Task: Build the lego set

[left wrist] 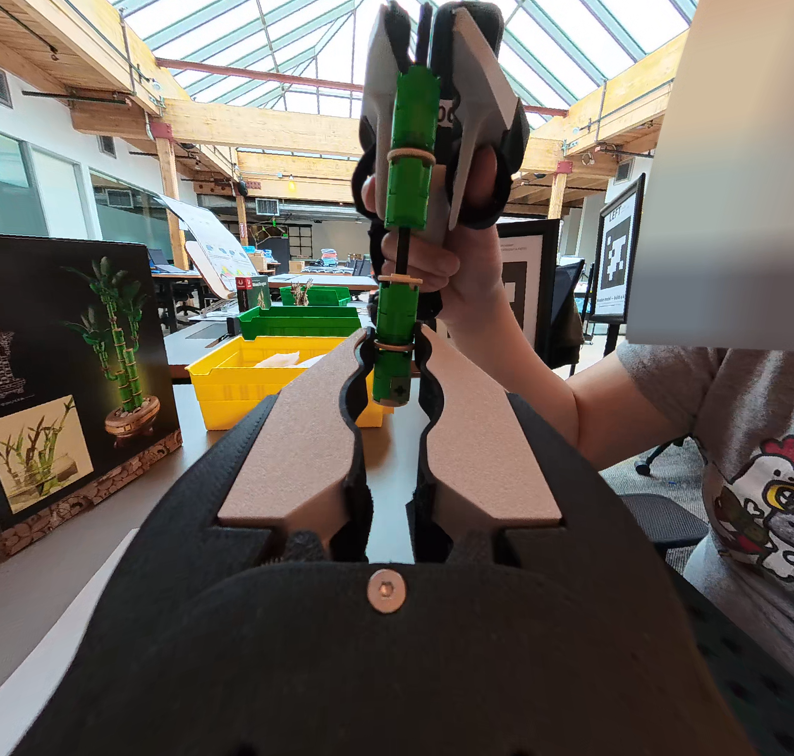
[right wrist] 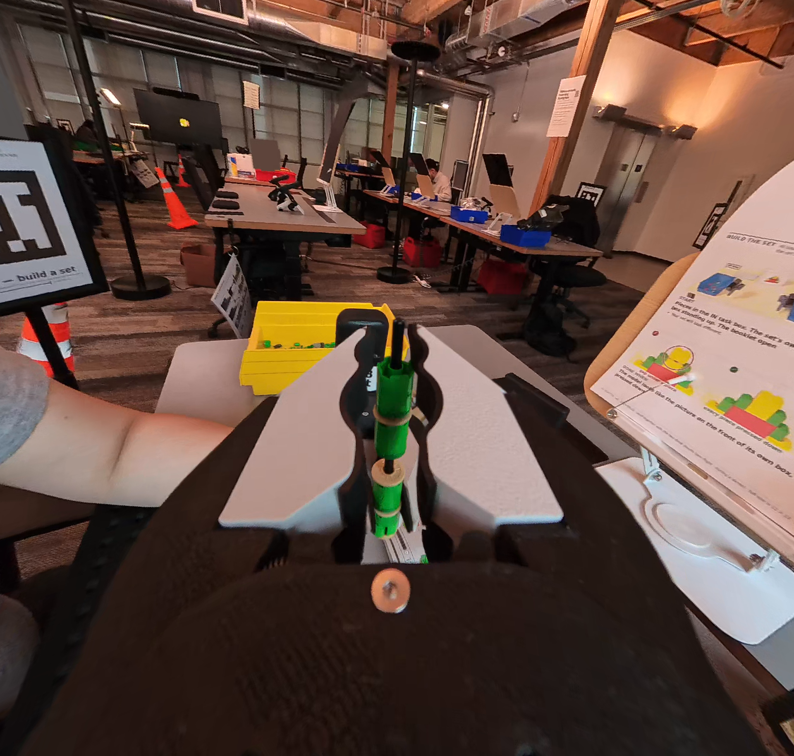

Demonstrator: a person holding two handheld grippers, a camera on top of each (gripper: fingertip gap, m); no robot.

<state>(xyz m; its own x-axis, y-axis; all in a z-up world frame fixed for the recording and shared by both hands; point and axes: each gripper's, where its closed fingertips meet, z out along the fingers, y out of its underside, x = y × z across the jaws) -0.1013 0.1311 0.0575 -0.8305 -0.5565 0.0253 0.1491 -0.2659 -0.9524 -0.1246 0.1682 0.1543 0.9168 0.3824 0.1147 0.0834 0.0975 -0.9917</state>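
Note:
A green bamboo stalk (left wrist: 406, 185) made of cylinder segments and tan rings on a black axle is held upright in the air between both grippers. My left gripper (left wrist: 393, 340) is shut on the stalk's lowest segments, at a tan ring. My right gripper (left wrist: 423, 22) stands above it, fingers pointing up, shut on the upper segments. A short bare stretch of axle (left wrist: 401, 254) shows between the upper and lower groups. In the right wrist view the stalk (right wrist: 391, 426) lies along the right gripper (right wrist: 389, 340), with the axle tip poking past the fingertips.
A yellow bin (left wrist: 240, 374) stands on the table behind the stalk, with a green bin (left wrist: 296, 320) farther back. The set's box (left wrist: 86, 370) stands at the left. The yellow bin (right wrist: 300, 348) holds green pieces. An instruction board (right wrist: 709, 370) stands at the right. Left tips to right tips: about 10 cm.

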